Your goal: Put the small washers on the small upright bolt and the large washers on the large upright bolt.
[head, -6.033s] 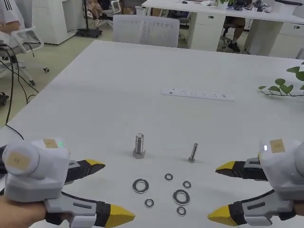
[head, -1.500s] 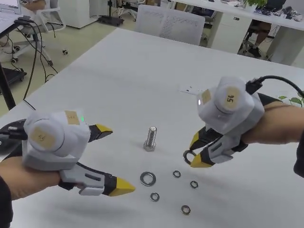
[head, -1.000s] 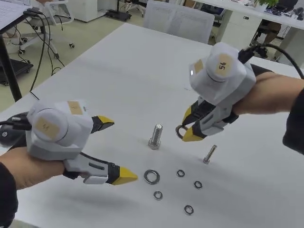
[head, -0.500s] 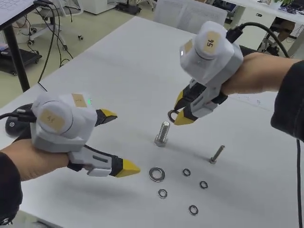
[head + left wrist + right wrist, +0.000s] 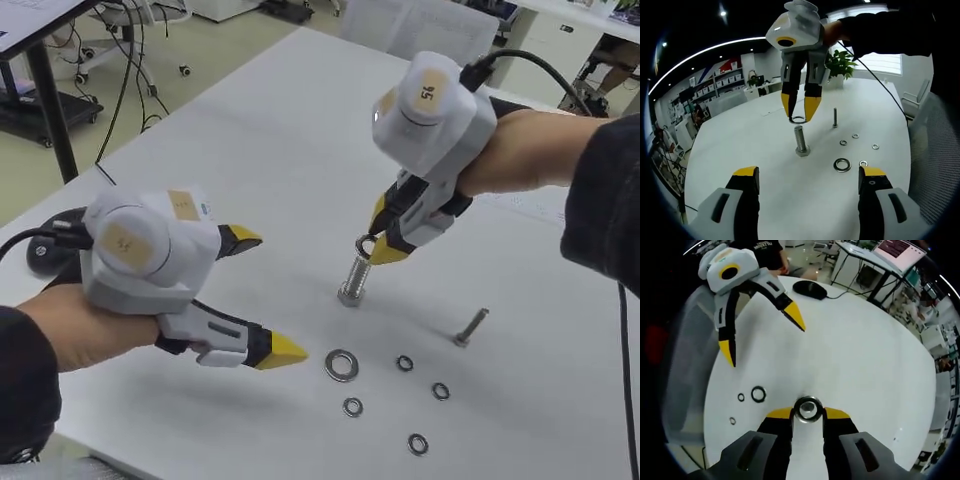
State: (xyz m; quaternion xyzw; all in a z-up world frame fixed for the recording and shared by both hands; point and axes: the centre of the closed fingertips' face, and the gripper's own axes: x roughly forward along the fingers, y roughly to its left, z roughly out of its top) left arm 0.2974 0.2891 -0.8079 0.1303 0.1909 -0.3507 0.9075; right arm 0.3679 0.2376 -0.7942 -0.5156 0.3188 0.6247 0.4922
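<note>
Nearest on the white bench [image 5: 250, 150] lie four small washers [image 5: 418, 443] and a loose large washer [image 5: 341, 364], flat and apart. Just left of them the left gripper [image 5: 267, 295] hovers empty, jaws spread wide. Beyond, the right gripper [image 5: 378, 238] pinches the held large washer [image 5: 365, 245] just above the large upright bolt [image 5: 353, 280]. The small upright bolt [image 5: 468, 328] stands apart to its right. A dark mouse [image 5: 40, 255] sits far left.

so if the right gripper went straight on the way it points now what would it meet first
Probably the top of the large upright bolt. The right gripper, shut on a large washer, points down with the washer just above the bolt; exact alignment is hard to judge.
</note>
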